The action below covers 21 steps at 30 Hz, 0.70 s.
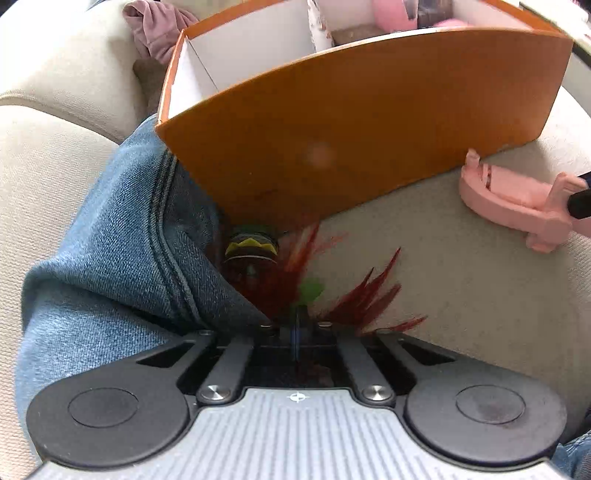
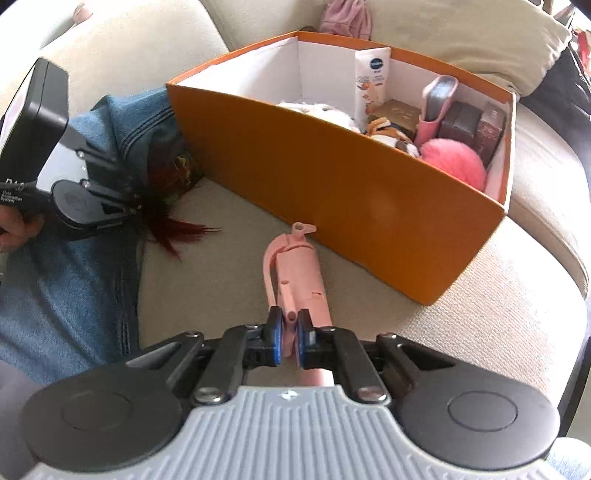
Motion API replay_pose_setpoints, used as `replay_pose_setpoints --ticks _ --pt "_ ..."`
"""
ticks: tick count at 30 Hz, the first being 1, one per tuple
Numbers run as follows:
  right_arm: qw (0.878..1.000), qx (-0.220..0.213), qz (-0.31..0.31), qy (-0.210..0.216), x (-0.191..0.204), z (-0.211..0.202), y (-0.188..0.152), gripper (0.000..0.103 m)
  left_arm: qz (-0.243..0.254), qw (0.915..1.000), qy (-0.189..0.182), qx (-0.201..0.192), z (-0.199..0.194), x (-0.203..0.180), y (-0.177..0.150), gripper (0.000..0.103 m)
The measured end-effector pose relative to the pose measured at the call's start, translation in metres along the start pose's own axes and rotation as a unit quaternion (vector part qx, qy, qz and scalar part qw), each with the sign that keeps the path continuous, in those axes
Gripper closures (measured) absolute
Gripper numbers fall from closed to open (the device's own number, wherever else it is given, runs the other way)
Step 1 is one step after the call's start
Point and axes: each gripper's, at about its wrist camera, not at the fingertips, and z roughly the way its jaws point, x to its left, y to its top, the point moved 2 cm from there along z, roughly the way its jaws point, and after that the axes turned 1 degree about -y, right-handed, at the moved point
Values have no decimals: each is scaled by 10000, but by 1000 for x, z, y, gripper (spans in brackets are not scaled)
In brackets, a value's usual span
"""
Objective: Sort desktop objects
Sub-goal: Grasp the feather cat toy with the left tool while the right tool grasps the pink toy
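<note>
My left gripper [image 1: 296, 325] is shut on a dark red feathery toy [image 1: 354, 299] with a green spot and a yellow-and-black part, low on the sofa beside the orange box [image 1: 369, 125]. It shows in the right wrist view [image 2: 125, 201] with the red feathers [image 2: 177, 230] hanging under it. My right gripper [image 2: 290, 330] is shut on a pink plastic tool [image 2: 295, 266] that lies on the cushion and points at the box [image 2: 332, 177]. The tool also shows in the left wrist view [image 1: 517, 199].
The box holds plush toys [image 2: 391, 138], a pink pompom [image 2: 456, 160], a white carton [image 2: 371, 79], dark small boxes [image 2: 476, 125] and a pink holder. Blue jeans [image 1: 110, 236] lie left of the box. A mauve cloth [image 1: 159, 29] lies behind it. All rests on a beige sofa [image 2: 480, 314].
</note>
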Motion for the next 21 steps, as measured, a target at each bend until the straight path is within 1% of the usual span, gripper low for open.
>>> replay_pose_setpoints --ticks 4,7,9,11,12,16,17,18,21 --pt "9999 22 99 -121 -8 1 -2 90 -232 9987 -244 -381 -23 10 -2 103" --pt "9998 20 188 -87 -9 1 -2 90 -579 9936 -717 -659 -45 24 0 103" --pt "9997 15 217 -92 -9 1 -2 90 -829 9862 -1138 -869 -62 36 2 103" --pt "9997 15 238 -111 -8 1 -2 90 -1072 9759 -1595 -1034 -78 48 5 103" --pt "9996 14 256 -116 -8 1 -2 90 -1131 9717 -1764 -1093 -82 52 12 103" --pt "9994 6 331 -112 -9 1 -2 89 -1310 9530 -2412 -1282 -97 53 22 103" --pt "9993 2 348 -111 -10 1 -2 89 -1318 9505 -2487 -1318 -98 51 26 103" --pt "9993 -3 359 -112 -10 1 -2 89 -1293 9500 -2518 -1319 -93 48 33 103" --pt "9991 -10 401 -112 -11 2 -2 88 -1220 9514 -2562 -1196 -80 37 38 103"
